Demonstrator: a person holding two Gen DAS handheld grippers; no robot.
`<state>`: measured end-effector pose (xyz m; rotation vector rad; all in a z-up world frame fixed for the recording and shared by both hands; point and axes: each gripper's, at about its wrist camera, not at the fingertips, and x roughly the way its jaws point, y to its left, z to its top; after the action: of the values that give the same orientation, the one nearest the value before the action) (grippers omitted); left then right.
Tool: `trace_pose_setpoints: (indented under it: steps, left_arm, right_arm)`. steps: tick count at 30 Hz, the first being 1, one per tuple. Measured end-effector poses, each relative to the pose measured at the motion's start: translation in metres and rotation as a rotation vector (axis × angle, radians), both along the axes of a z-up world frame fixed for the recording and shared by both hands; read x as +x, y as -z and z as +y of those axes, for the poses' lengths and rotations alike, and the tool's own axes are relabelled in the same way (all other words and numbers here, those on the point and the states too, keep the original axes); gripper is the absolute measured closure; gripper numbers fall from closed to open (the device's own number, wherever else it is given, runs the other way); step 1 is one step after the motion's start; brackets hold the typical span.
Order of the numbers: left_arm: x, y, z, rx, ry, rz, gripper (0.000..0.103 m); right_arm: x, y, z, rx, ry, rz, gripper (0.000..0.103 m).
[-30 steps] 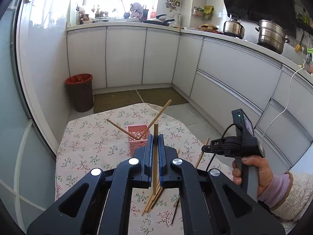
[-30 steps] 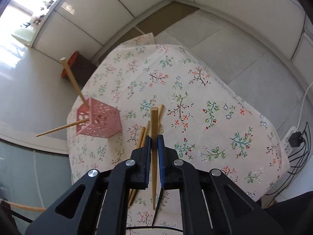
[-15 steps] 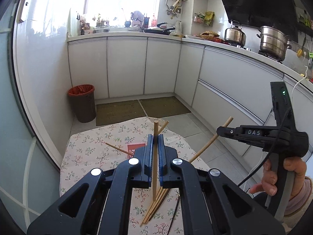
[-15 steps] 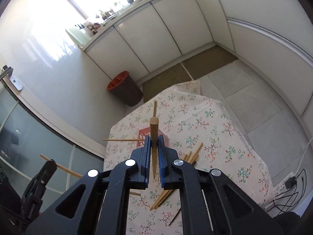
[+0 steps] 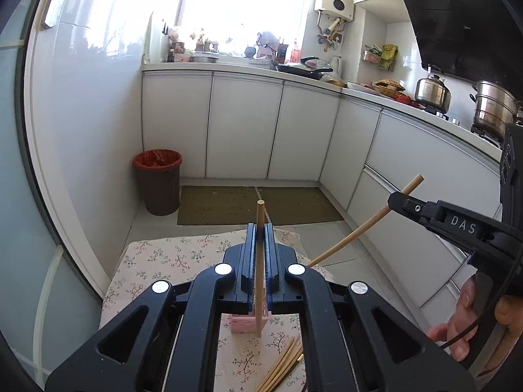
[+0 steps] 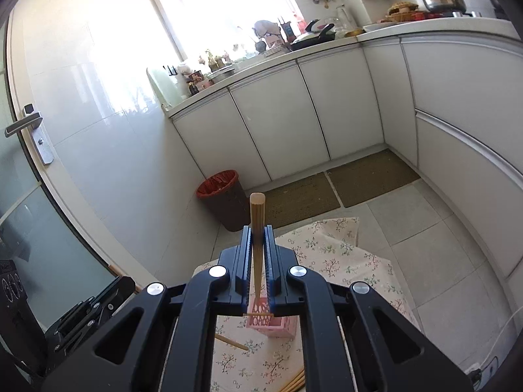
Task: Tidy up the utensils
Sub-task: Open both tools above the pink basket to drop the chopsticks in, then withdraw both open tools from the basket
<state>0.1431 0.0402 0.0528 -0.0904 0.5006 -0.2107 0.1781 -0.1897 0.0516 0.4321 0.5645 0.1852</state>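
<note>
Chopstick [image 6: 257,228] in right hand-held gripper [image 6: 257,254]

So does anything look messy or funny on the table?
Yes. A bunch of loose chopsticks lies scattered on the flowery tablecloth instead of standing in the pink basket. One chopstick lies flat across the basket's top, and another lies on the cloth beside it.

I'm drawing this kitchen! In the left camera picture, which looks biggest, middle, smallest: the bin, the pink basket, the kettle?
1. Bin: looks biggest.
2. Kettle: looks middle, but it stands farther off.
3. Pink basket: smallest showing, mostly hidden behind the left gripper.
</note>
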Motion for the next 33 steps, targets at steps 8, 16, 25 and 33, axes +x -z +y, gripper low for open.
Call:
trace_pose_setpoints:
  steps: [8, 16, 25, 33]
  left_arm:
    - [0.039, 0.026, 0.002, -0.002, -0.056, 0.009, 0.099]
    - [0.056, 0.062, 0.004, -0.003, -0.058, 0.058, 0.098]
    - [0.048, 0.05, 0.028, -0.071, -0.116, 0.063, 0.081]
    - [0.029, 0.035, 0.031, -0.077, -0.117, 0.043, 0.072]
  right_arm:
    - [0.051, 0.045, 0.019, -0.031, -0.021, 0.054, 0.095]
    - [0.071, 0.082, 0.033, -0.032, -0.058, 0.093, 0.095]
    - [0.058, 0.074, 0.039, -0.049, -0.075, 0.087, 0.092]
    - [0.034, 0.057, 0.036, -0.072, -0.056, 0.077, 0.089]
